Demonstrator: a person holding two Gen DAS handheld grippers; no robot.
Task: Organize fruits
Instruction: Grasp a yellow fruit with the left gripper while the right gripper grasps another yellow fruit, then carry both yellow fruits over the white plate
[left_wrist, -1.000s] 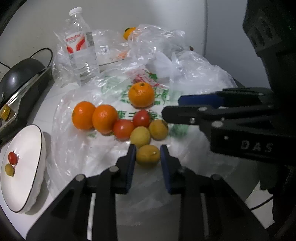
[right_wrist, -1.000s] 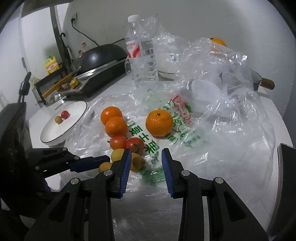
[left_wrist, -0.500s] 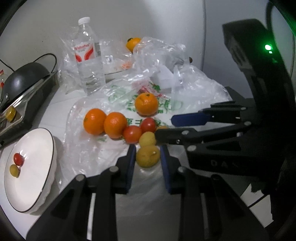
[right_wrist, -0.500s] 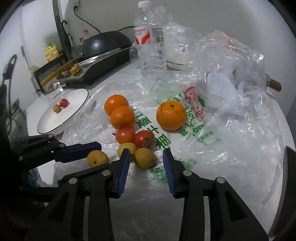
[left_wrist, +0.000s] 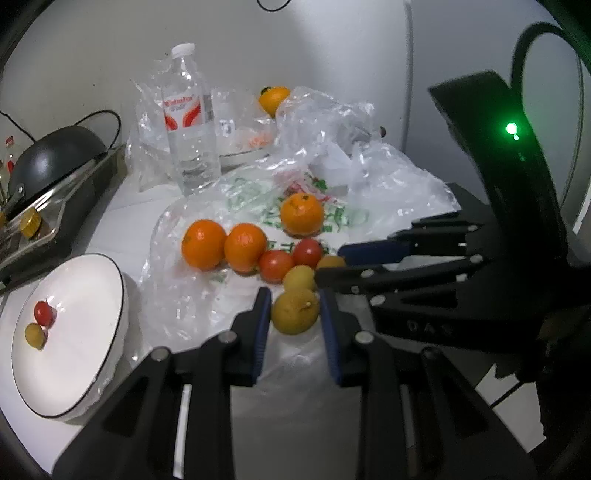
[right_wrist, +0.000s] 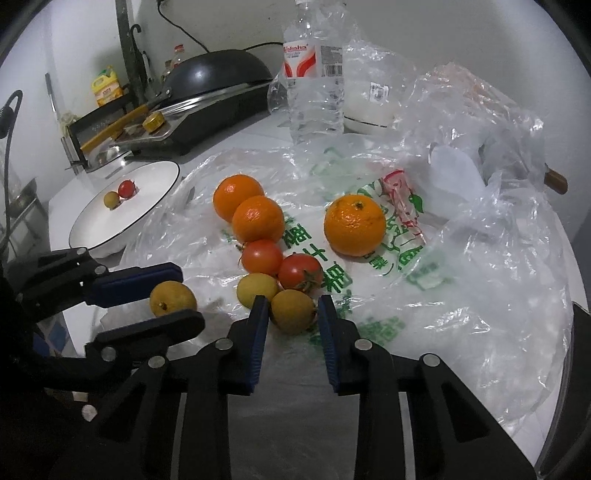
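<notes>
The white table (right_wrist: 236, 144) carries a wide sheet of clear plastic bag (right_wrist: 461, 266) with green print, and most of the fruit lies on it. Near the left edge of the table stands a white plate (left_wrist: 74, 373) with a dark rim; one small red tomato (left_wrist: 43, 313) and one small yellow fruit (left_wrist: 35, 335) lie in it, touching each other. At the far edge a water bottle (left_wrist: 190, 122) stands upright, beside a black pan (right_wrist: 218, 74) on a cooker.

On the plastic, two oranges (right_wrist: 258, 218) touch each other, and a third orange (right_wrist: 354, 225) lies apart from them, nearer the right edge. Two red tomatoes (right_wrist: 262, 256) lie side by side just in front of the pair, with a pale yellow fruit (right_wrist: 256, 288) touching them.

The left tool (left_wrist: 295, 317) is closed on a yellow-brown fruit (left_wrist: 294, 312), its blue pads pressing both sides. The right tool (right_wrist: 292, 314) has just been closing, and its pads now grip another yellow-brown fruit (right_wrist: 293, 311), which sits against the tomatoes and the pale one.
</notes>
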